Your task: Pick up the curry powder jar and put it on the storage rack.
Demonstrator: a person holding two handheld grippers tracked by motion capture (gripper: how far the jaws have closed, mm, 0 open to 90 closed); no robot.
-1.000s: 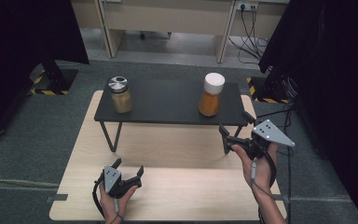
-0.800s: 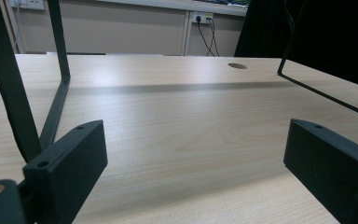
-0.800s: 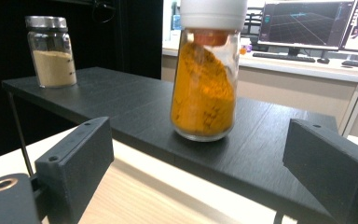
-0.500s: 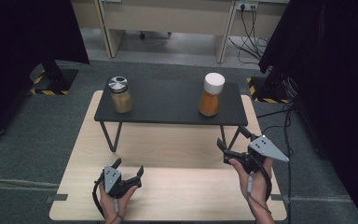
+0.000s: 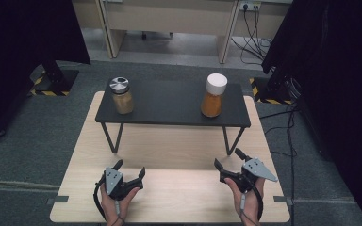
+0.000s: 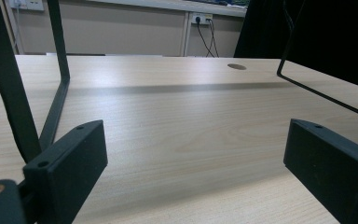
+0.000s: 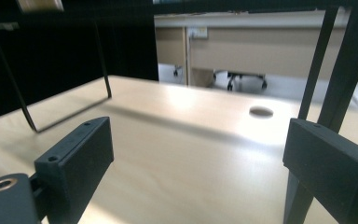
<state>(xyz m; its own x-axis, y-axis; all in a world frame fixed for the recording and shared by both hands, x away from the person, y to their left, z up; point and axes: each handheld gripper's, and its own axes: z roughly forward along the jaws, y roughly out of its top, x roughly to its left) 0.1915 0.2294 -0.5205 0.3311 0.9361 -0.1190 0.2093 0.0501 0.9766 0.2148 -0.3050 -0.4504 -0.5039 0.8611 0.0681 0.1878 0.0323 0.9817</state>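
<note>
Jar [image 7: 39, 4] cut off at top

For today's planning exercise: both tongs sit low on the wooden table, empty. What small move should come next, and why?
Probably lift the right tongs toward the white-capped jar on the black shelf: both tongs are open and empty, and that jar stands on their side.

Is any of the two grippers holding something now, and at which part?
Nothing is held. The left gripper and the right gripper both have open jaws with only bare table between them.
</note>
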